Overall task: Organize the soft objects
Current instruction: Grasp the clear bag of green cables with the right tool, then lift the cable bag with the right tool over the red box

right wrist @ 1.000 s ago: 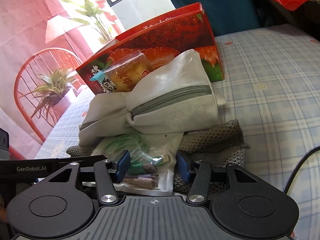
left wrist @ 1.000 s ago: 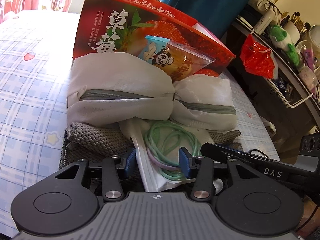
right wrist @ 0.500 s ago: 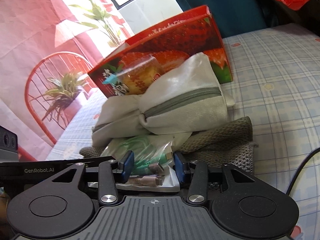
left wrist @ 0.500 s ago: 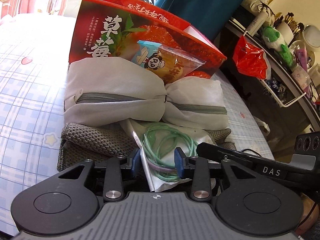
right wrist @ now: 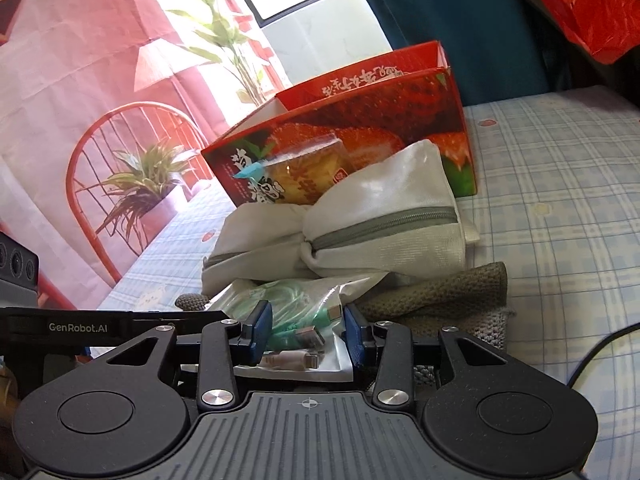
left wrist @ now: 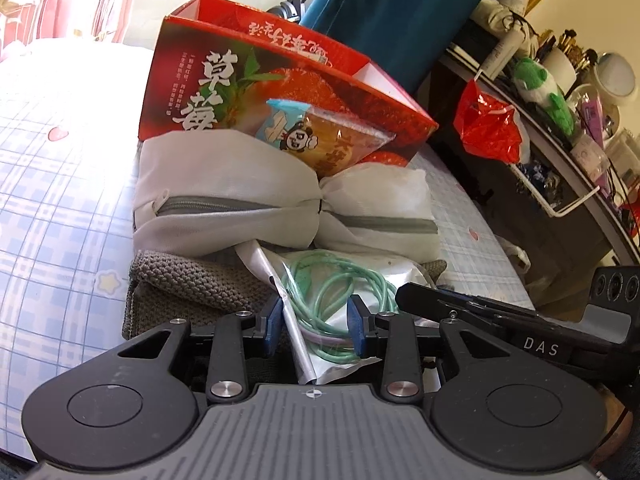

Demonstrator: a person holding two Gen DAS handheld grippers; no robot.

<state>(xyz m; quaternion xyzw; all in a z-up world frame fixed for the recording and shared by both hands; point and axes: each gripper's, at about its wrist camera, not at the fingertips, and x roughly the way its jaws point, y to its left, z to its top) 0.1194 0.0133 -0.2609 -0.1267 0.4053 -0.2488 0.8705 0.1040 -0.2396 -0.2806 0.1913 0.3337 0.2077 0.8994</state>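
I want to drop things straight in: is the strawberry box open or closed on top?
Open. The strawberry box shows its inner back wall with printed text above the front rim, and no lid covers it.

"草莓" is printed on the red box (left wrist: 224, 92); "DAS" is read on the right gripper (left wrist: 541, 347), "GenRobot.AI" on the left gripper (right wrist: 78, 327).

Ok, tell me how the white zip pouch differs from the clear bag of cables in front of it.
The white zip pouch is opaque woven fabric; the clear cable bag is see-through plastic showing green cables. The pouch closes with a grey zipper and is pinched in the middle; the bag lies flatter. The pouch is bigger and untouched; the bag lies between the fingers of both the left hand-held gripper and the right hand-held gripper. Both rest on the grey knitted cloth.
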